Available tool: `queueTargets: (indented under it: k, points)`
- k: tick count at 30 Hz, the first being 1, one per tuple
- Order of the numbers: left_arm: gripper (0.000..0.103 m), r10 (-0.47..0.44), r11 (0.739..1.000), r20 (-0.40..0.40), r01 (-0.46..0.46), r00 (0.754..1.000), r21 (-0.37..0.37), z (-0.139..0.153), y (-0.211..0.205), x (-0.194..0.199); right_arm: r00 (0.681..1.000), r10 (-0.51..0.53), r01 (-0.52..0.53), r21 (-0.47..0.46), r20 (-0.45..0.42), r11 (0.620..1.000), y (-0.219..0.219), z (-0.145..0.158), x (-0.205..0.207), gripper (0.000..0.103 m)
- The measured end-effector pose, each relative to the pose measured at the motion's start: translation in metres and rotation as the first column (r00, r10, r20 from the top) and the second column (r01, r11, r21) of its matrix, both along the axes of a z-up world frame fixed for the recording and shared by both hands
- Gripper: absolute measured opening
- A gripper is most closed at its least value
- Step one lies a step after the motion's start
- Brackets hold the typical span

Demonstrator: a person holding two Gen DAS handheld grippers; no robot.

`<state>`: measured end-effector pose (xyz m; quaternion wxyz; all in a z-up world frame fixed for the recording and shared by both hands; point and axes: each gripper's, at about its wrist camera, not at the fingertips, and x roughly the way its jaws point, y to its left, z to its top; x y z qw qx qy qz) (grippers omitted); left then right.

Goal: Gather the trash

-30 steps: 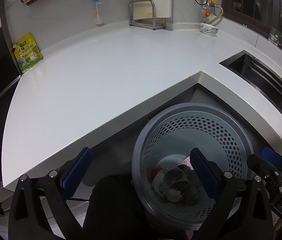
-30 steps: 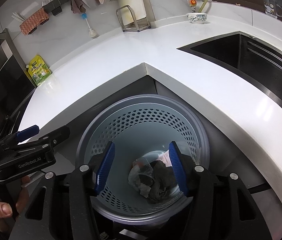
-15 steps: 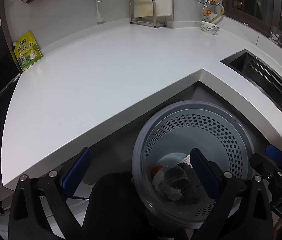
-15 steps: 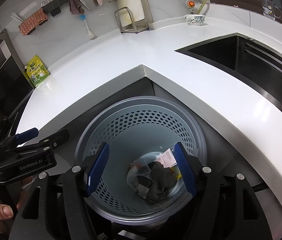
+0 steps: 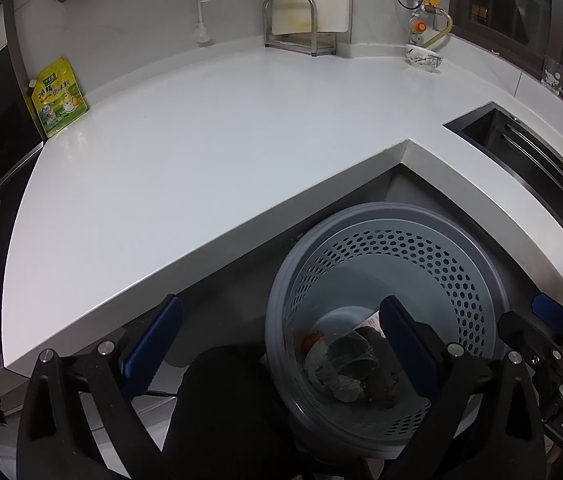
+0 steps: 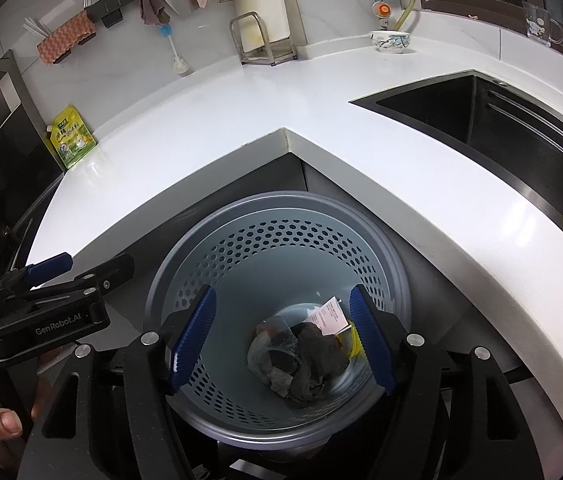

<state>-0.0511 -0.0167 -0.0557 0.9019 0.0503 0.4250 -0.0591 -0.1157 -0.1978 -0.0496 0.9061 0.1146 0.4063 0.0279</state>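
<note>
A grey perforated trash basket (image 5: 463, 280) (image 6: 281, 202) stands on the floor in the inner corner of the counter. At its bottom lies trash (image 5: 343, 364) (image 6: 301, 356): crumpled clear plastic, a dark wad, a white receipt (image 6: 331, 314) and a bit of yellow. My right gripper (image 6: 281, 294) hangs open above the basket's mouth, nothing between its blue pads. My left gripper (image 5: 277, 308) is wide open and empty, its right finger over the basket's mouth and its left finger outside the basket. Each gripper shows at the edge of the other's view.
The white L-shaped countertop (image 5: 201, 152) wraps behind the basket. A black sink (image 6: 481, 120) is set in at the right. A yellow-green pouch (image 5: 57, 96), a metal rack (image 5: 293, 24) and a patterned bowl (image 5: 423, 58) stand along the back wall. A dark trouser leg (image 5: 221, 400) is beside the basket.
My right gripper's jaws have spread wider over the basket. The trash lies where it was. The left gripper has not moved.
</note>
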Motion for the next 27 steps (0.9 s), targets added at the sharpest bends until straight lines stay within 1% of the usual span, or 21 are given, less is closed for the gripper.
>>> queueTargets:
  k: [6, 15, 27]
  points:
    - [0.097, 0.002, 1.0, 0.001, -0.002, 1.0, -0.009, 0.0003, 0.0005, -0.0001, 1.0, 0.005, -0.005, -0.008, 0.0, 1.0, 0.0018, -0.0004, 0.0002, 0.067]
    - [0.097, -0.003, 1.0, 0.002, 0.003, 1.0, 0.002, 0.0001, -0.0019, 0.0001, 1.0, 0.011, -0.011, -0.011, 0.001, 1.0, 0.0025, -0.0007, 0.0008, 0.067]
    - [0.097, -0.01, 1.0, -0.001, 0.01, 1.0, -0.015, 0.0001, -0.0024, 0.0002, 1.0, 0.011, -0.011, -0.012, 0.002, 1.0, 0.0038, -0.0003, 0.0011, 0.067]
